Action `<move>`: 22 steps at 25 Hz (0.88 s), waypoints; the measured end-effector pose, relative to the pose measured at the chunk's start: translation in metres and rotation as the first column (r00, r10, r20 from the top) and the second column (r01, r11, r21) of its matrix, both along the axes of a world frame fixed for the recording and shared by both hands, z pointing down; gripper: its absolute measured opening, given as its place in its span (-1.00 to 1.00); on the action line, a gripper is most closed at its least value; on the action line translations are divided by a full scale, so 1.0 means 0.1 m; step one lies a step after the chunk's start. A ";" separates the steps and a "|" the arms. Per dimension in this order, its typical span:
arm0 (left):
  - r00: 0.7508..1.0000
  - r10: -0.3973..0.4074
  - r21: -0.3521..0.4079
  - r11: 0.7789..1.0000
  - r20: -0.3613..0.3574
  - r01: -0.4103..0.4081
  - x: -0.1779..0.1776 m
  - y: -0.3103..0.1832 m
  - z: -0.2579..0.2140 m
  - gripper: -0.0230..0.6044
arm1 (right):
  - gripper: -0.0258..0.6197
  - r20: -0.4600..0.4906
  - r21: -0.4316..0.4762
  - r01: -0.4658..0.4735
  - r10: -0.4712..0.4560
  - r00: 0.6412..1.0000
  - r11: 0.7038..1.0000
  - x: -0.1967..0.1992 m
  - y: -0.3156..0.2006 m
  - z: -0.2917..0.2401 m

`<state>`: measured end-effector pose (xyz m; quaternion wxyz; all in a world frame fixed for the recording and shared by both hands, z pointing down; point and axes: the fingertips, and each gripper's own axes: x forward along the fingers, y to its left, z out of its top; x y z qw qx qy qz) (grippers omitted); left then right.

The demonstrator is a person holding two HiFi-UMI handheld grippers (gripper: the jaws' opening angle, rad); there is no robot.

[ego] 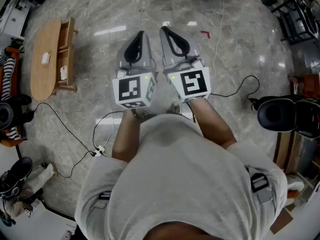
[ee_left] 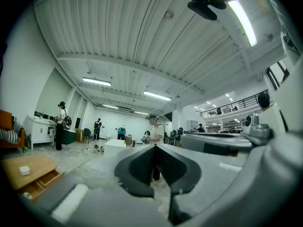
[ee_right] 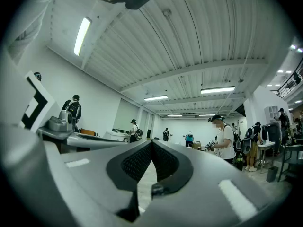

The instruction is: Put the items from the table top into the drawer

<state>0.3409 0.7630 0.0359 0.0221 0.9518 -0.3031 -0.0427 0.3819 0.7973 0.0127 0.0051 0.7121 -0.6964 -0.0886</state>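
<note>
Wooden worktop (ego: 40,86) well apart; left tool (ego: 139,36) and right tool (ego: 166,31) both pressed together, empty. Risk: arriving unopened could shove white item (ego: 45,58) off the edge.

Big open hall with a grey marbled floor (ego: 240,44), glossy enough to mirror the lights, and loose cables (ego: 223,14) snaking across it. White walls (ee_right: 99,103) and a ribbed white ceiling (ee_left: 142,41) with long strip lights (ee_left: 96,82), all switched on. There's an upper gallery with a dark railing (ee_left: 232,107) on one side, plus a white cabinet (ee_left: 40,126) against a wall.
</note>
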 end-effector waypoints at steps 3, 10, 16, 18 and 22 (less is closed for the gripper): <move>1.000 0.007 0.003 1.000 0.003 -0.007 0.01 0.01 -0.01 -0.86 | -0.90 -0.003 -0.002 -0.001 0.001 1.000 1.000 -0.02 -0.01 -0.01; 1.000 -0.003 -0.008 1.000 0.000 0.003 -0.19 -0.13 0.02 -0.86 | -0.90 0.014 0.002 -0.001 0.001 1.000 1.000 -0.19 -0.14 0.00; 0.999 -0.039 -0.024 0.999 0.009 0.040 -0.55 -0.35 0.08 -0.86 | -0.90 0.033 -0.009 0.009 -0.009 0.999 1.000 -0.46 -0.35 0.08; 0.998 -0.060 -0.033 0.998 0.013 0.060 -0.76 -0.48 0.13 -0.86 | -0.90 0.053 -0.023 0.027 -0.026 0.998 0.999 -0.61 -0.48 0.16; 0.993 -0.109 -0.045 0.993 0.041 0.111 -1.16 -0.74 0.19 -0.86 | -0.90 0.098 -0.023 0.077 -0.074 0.992 0.997 -0.88 -0.71 0.25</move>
